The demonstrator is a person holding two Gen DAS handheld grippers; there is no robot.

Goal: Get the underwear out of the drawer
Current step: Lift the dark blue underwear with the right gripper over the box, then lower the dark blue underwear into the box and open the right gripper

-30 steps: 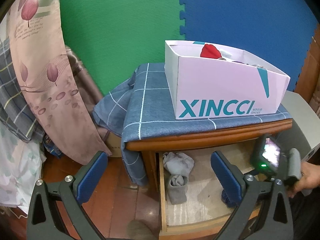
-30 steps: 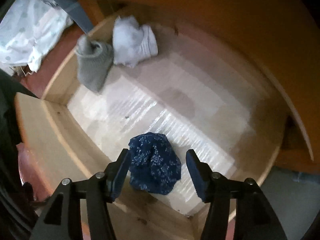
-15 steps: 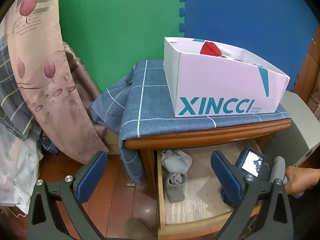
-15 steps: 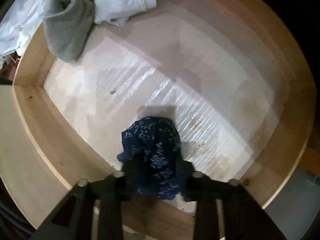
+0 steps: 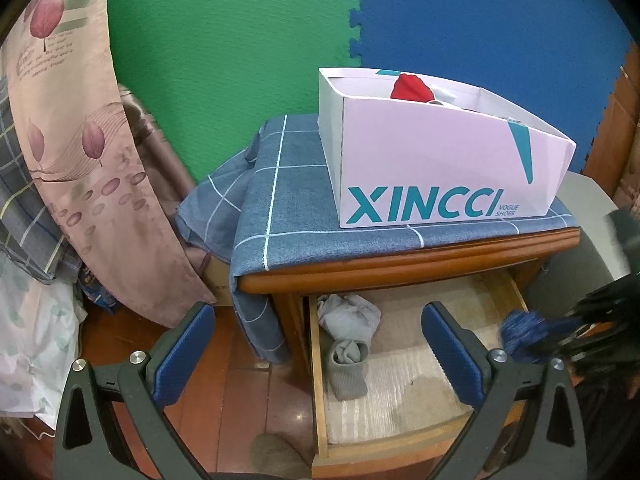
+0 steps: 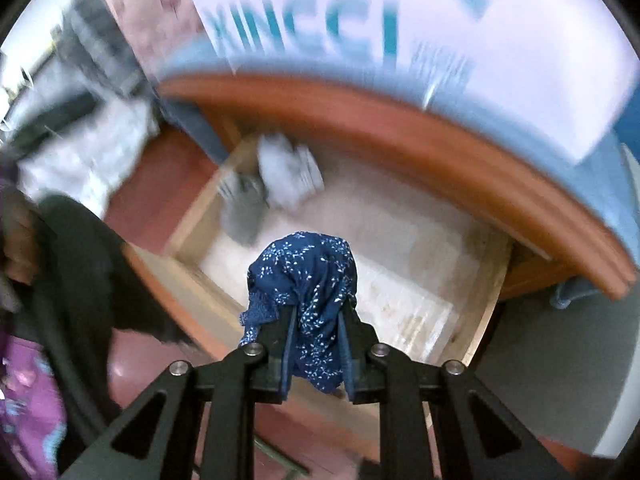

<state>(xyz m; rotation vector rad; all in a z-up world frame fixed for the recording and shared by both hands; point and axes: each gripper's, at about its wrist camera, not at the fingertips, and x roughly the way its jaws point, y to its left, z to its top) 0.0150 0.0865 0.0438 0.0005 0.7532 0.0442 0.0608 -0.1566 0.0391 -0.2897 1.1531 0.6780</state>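
My right gripper (image 6: pixel 316 316) is shut on dark blue underwear with small white flecks (image 6: pixel 306 276), held in the air above the open wooden drawer (image 6: pixel 486 312). From the left wrist camera the same blue underwear (image 5: pixel 520 330) shows blurred at the right, over the drawer (image 5: pixel 318 364). A pale grey bundle (image 5: pixel 350 314) and a darker grey rolled garment (image 5: pixel 348 368) lie at the drawer's left end. My left gripper (image 5: pixel 316 356) hangs open and holds nothing, in front of the drawer.
A pink XINCCI shoe box (image 5: pixel 432 168) with a red item (image 5: pixel 410 88) inside stands on the blue checked cloth (image 5: pixel 280 204) over the wooden nightstand (image 5: pixel 400 268). Curtains and bedding (image 5: pixel 80 160) hang at the left. Red-brown floor (image 5: pixel 240 392) lies below.
My right gripper closed on the blue underwear and lifted it up out of the drawer. The left gripper stayed where it was.
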